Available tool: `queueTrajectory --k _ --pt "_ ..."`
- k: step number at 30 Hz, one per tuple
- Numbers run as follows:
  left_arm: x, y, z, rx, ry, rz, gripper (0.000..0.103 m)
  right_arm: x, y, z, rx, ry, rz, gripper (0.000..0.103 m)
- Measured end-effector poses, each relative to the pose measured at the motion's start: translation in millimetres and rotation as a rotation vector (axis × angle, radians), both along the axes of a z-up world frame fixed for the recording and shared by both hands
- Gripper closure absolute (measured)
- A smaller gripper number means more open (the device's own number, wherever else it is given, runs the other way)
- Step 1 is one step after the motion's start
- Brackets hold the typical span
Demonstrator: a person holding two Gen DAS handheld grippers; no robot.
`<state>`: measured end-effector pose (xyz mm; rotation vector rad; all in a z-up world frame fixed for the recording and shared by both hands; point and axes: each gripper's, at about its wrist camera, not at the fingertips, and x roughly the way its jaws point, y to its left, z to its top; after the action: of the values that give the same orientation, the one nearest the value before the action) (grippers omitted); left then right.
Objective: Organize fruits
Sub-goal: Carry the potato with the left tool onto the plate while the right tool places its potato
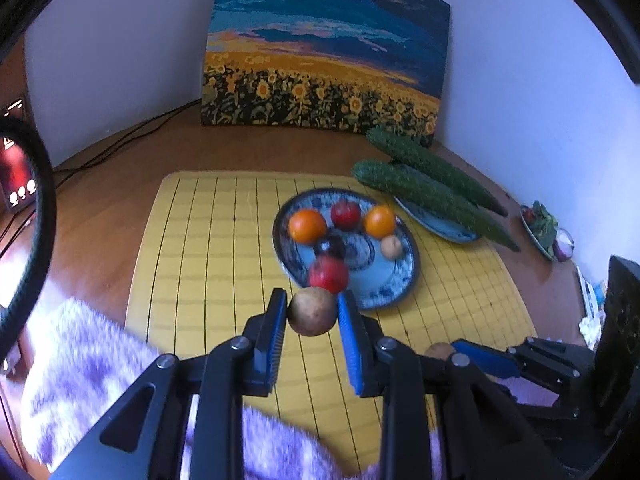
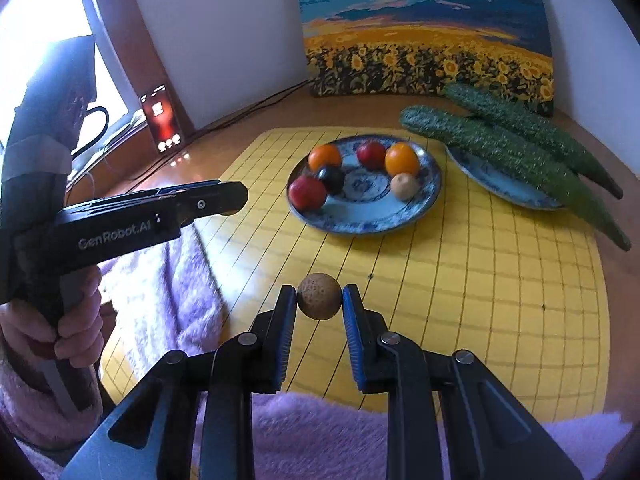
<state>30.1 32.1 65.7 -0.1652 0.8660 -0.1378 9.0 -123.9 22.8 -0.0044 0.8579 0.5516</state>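
Left gripper: pinching a round brown fruit between its two blue-padded fingers, held just above the near rim of the fruit plate.
Right gripper: pinching a second, rough-skinned brown ball-shaped fruit between its fingers, over the yellow mat, well short of the plate.
Fruit plate: a blue-and-white patterned dish in the middle of the mat, toward its far side.
On the plate: two oranges, one at the far left and one at the far right; a red fruit between them at the far rim; a dark, nearly black fruit just beside a second red fruit at the near left; a small pale brown fruit on the right.
Second plate: to the right of the fruit plate, carrying two long green cucumbers that lie side by side and overhang its rim.
Mat: yellow with a black grid, lying on a wooden table.
Painting: a sunflower field under a blue sky, leaning on the far wall.
Phone: propped upright at the far left of the table, screen lit red.
Near edge: fluffy purple fabric covers the near part of the mat.
Person's hand: gripping the left gripper's handle, at the left of the right wrist view.
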Motion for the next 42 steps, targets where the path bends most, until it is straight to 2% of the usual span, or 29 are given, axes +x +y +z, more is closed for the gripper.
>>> queueTrajectory --k 12,31,42 --pt "52.0 1.1 -15.4 -0.009 0.038 0.017 0.076 36.4 -4.3 -0.2 0.003 0.003 -0.032 0.078" --pt "71.8 -2.9 -34.6 -0.013 0.071 0.017 0.076 64.6 12.1 -11.4 -0.078 -0.049 -0.026 0.078" --pt "76.5 -5.1 -36.3 0.011 0.067 0.003 0.076 69.5 13.3 -16.6 -0.077 -0.028 -0.038 0.078"
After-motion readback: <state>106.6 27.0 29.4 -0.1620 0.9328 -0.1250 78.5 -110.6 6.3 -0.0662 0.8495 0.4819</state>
